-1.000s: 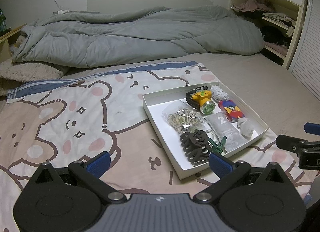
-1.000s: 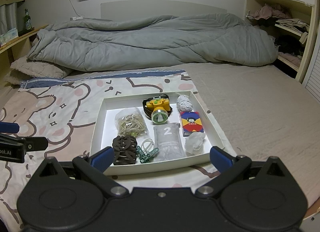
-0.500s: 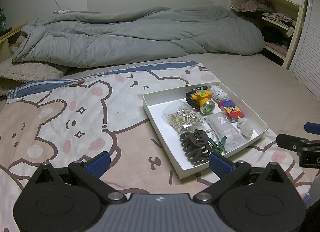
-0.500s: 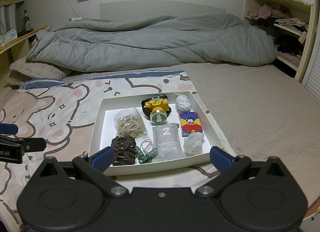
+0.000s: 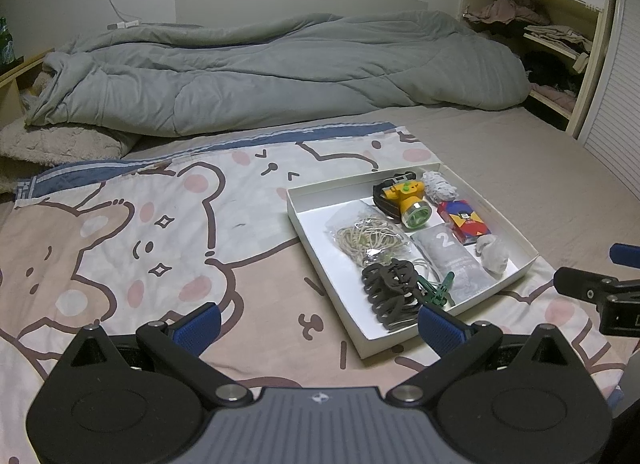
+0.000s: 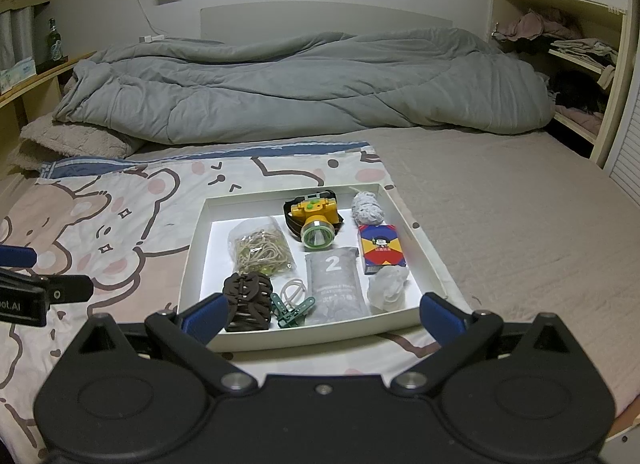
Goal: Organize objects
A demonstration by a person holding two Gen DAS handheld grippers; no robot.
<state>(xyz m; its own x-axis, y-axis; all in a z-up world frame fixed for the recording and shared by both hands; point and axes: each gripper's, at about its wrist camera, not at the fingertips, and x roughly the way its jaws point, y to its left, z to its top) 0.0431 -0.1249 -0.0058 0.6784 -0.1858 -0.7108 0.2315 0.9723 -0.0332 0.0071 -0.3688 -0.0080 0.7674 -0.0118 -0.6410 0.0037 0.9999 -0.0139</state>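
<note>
Bedding filled the scene: a bed (image 6: 500,199) in a beige cover, with a rumpled grey quilt (image 6: 304,87) along its far side and a cartoon-bear printed sheet (image 5: 152,232) spread under both grippers. On that sheet lay a shallow white cardboard tray (image 6: 192,260), straight ahead of the right gripper (image 6: 320,314) and ahead and to the right of the left gripper (image 5: 320,322).

Inside the tray, nearest the right gripper, sat a dark brown plastic claw hair clip (image 6: 248,300), with a green plastic clothes peg (image 6: 292,314) just beside it on the right, next to a loop of white cord (image 6: 294,290). Right of these lay a flat grey pouch printed with a "2" (image 6: 334,284) and a crumpled white paper ball (image 6: 388,288). Farther from the gripper were a clear bag of tan rubber bands (image 6: 260,250), a yellow headlamp with a green-rimmed lens and black strap (image 6: 316,219), a small red, blue and yellow card box (image 6: 380,250) and a grey-white ball of yarn (image 6: 366,207).

The right gripper's blue-padded fingers (image 6: 202,314) stood wide apart, holding nothing, at the tray's near wall. The left gripper's fingers (image 5: 198,322) were likewise spread and empty, its right finger close to the tray's near corner by the hair clip (image 5: 390,296).
</note>
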